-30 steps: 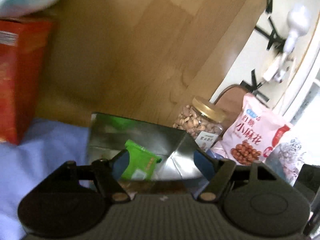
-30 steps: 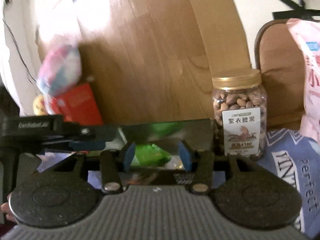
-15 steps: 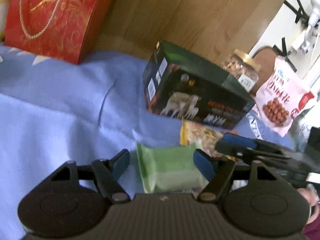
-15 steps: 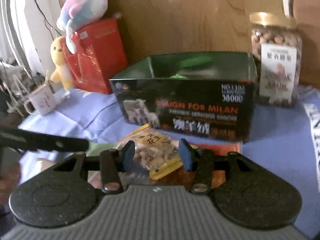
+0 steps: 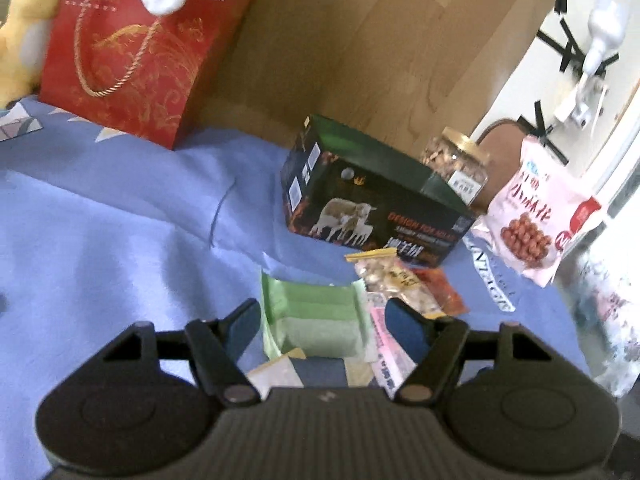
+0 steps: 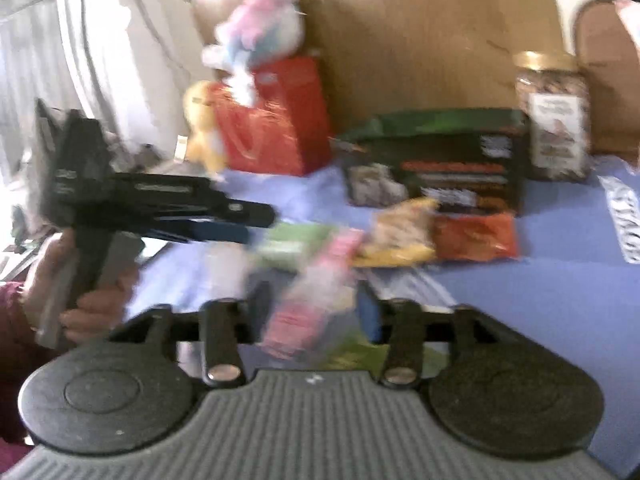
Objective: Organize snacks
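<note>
Left wrist: dark box (image 5: 372, 204) reads "DESIGN FOR MILAN"; both tongs (image 5: 324, 316) (image 6: 316, 312) gape, empty.

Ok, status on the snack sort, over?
Left gripper open over green packet. Right gripper open around pink packet. Dark box ahead, path unblocked.

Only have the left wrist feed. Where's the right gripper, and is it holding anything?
Observer: The right gripper is open. A blurred pink packet sits between its fingers; contact unclear.
Operator: How does my left one look from outside?
Observer: The left gripper points at the green packet, with a hand on its handle.
Operator: What's the white thing above the red bag?
Observer: It's part of a pink-and-blue plush toy sitting on the red bag.
</note>
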